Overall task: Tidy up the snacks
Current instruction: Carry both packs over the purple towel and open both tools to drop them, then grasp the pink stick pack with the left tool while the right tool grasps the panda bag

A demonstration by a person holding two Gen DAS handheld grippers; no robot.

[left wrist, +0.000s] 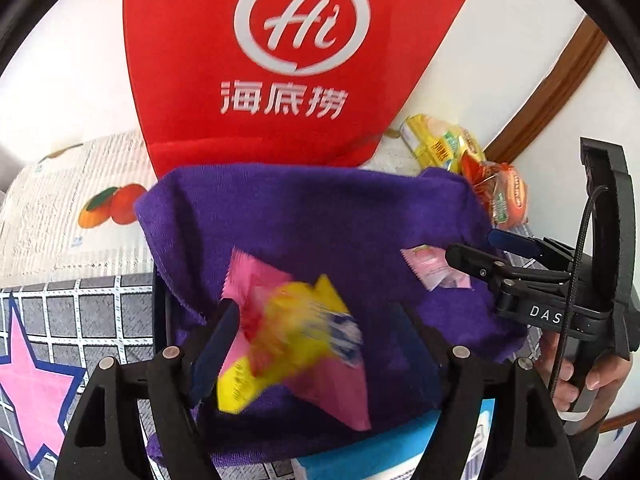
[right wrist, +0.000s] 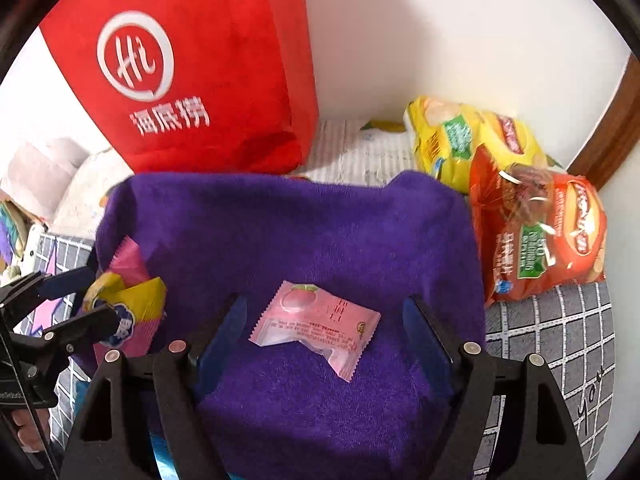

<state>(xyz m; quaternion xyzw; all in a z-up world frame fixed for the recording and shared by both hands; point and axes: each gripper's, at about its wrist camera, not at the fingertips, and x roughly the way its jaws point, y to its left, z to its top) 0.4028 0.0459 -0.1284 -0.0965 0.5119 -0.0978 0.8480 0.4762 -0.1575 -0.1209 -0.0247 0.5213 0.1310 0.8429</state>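
pink candy packet flat on purple cloth, long axis tilted down toward the right, right gripper spread around it – no pad contact, left gripper released, blurred yellow-pink wrappers between its fingers, both angled steeply down, chip bags beside cloth

A grey checked cloth carries a purple towel, red bag, and two snack bags.
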